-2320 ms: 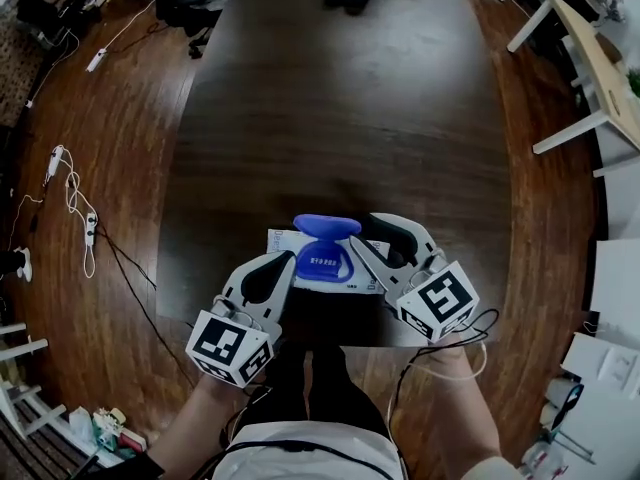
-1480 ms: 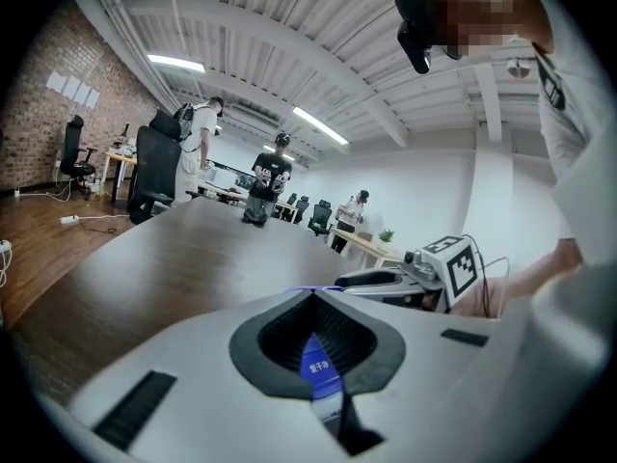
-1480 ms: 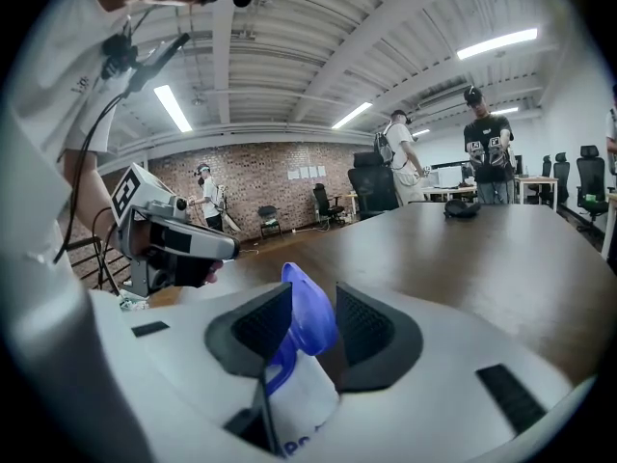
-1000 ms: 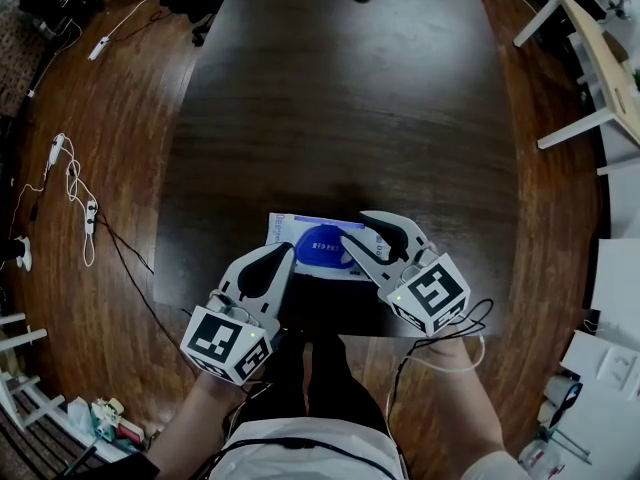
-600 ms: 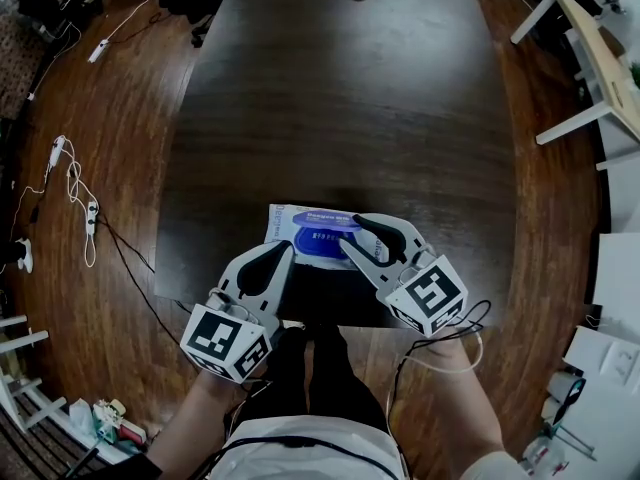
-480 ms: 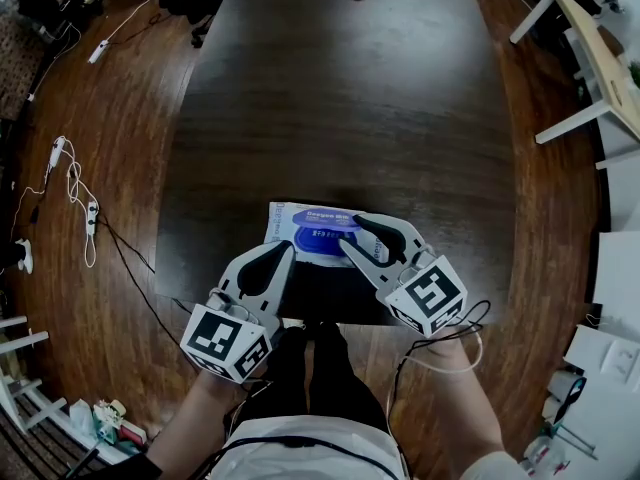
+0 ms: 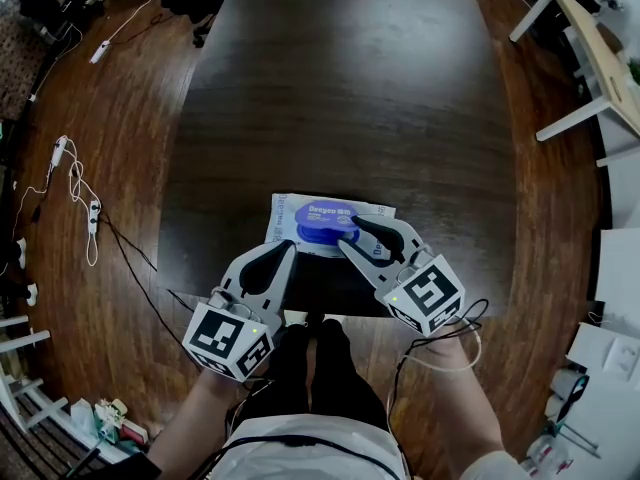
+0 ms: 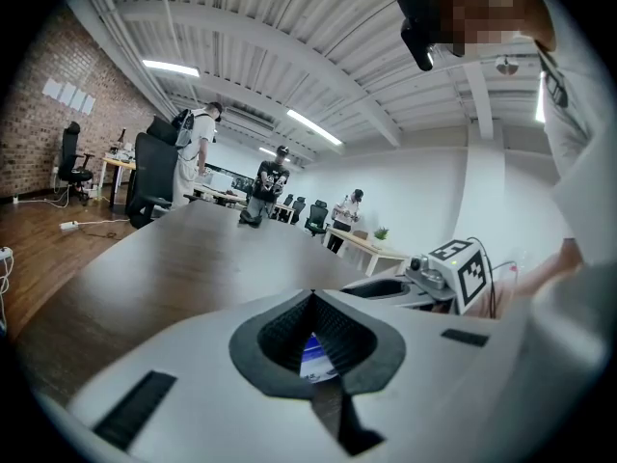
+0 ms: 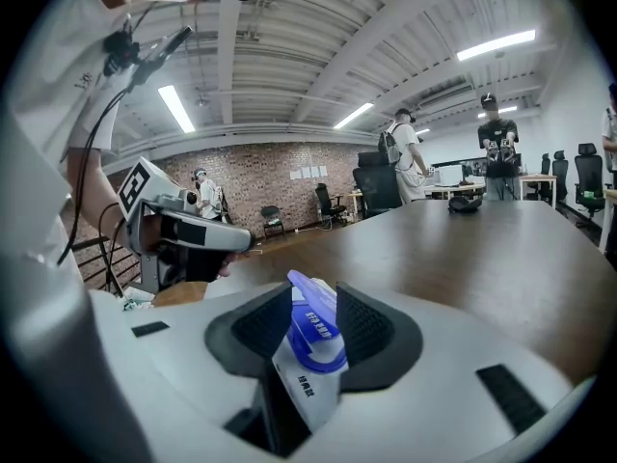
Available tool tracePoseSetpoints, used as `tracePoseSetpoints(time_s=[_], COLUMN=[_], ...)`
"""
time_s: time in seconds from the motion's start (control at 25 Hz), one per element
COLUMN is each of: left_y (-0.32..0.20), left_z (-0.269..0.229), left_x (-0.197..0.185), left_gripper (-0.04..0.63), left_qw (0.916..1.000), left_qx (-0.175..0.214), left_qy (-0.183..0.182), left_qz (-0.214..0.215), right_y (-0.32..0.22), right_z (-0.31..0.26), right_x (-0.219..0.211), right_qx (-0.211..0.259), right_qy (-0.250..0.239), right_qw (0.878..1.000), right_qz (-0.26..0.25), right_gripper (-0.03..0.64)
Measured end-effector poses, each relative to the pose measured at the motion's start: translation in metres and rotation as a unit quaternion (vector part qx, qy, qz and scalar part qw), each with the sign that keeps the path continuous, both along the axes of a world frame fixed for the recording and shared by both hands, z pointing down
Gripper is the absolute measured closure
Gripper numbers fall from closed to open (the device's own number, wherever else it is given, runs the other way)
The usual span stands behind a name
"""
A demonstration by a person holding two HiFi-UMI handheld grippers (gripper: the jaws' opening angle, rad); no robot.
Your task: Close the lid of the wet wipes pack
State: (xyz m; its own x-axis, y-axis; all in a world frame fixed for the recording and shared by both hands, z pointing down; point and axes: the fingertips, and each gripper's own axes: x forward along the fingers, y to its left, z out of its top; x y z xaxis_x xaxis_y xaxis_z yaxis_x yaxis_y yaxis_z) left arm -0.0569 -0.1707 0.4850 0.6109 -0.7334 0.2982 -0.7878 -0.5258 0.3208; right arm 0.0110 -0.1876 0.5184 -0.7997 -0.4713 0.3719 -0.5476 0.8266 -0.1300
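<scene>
Right hand-held gripper [image 7: 350, 231] leans in over the near right part of the pack, its jaws apart with the lid in the gap between them; I cannot tell whether the pads touch it. The left hand-held gripper [image 7: 288, 250] has its jaws together on nothing, tips by the pack's near left corner, and does not visibly pin it.

The long dark wooden bench [image 7: 350, 98] looks smooth, and the flat white soft-plastic wet wipes pack [image 7: 281, 222] lies close to its near edge. The biggest risk, I judge, is that a slanted push slides the whole pack instead of loading the lid. Next, the soft pack may give under pressure, so the catch never seats. The oval blue plastic lid [image 7: 322, 216] lies down over the pack, yet in the right gripper view its edge seems slightly lifted. Pressing off-centre could leave one side sprung, or a jaw tip could skid off the glossy top.
</scene>
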Motion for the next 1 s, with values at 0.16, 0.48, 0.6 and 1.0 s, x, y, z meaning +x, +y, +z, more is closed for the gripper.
tracePoseSetpoints(time_s=[0.16,0.48,0.6,1.0], left_y=[0.002,0.003,0.004,0.0], left_z=[-0.004,-0.006,-0.002,-0.008], left_x=[0.001,0.0,0.0,-0.005], left_gripper=[0.594,0.594,0.594,0.594], left_qw=[1.0,1.0,1.0,0.9999], left_qx=[-0.004,-0.001,-0.001,-0.012], left_qy=[-0.002,0.005,0.008,0.0], left_qz=[0.0,-0.004,-0.004,-0.009], right_y=[0.003,0.01,0.011,0.018], right_z=[0.002,0.011,0.016,0.029], right_x=[-0.002,-0.005,-0.006,-0.011], right_qx=[-0.001,-0.014,-0.021,-0.032], right_qy=[0.0,0.005,0.008,0.04], right_qw=[1.0,1.0,1.0,0.998], right_qz=[0.0,-0.002,-0.002,-0.021], right_gripper=[0.491,0.491,0.491,0.491])
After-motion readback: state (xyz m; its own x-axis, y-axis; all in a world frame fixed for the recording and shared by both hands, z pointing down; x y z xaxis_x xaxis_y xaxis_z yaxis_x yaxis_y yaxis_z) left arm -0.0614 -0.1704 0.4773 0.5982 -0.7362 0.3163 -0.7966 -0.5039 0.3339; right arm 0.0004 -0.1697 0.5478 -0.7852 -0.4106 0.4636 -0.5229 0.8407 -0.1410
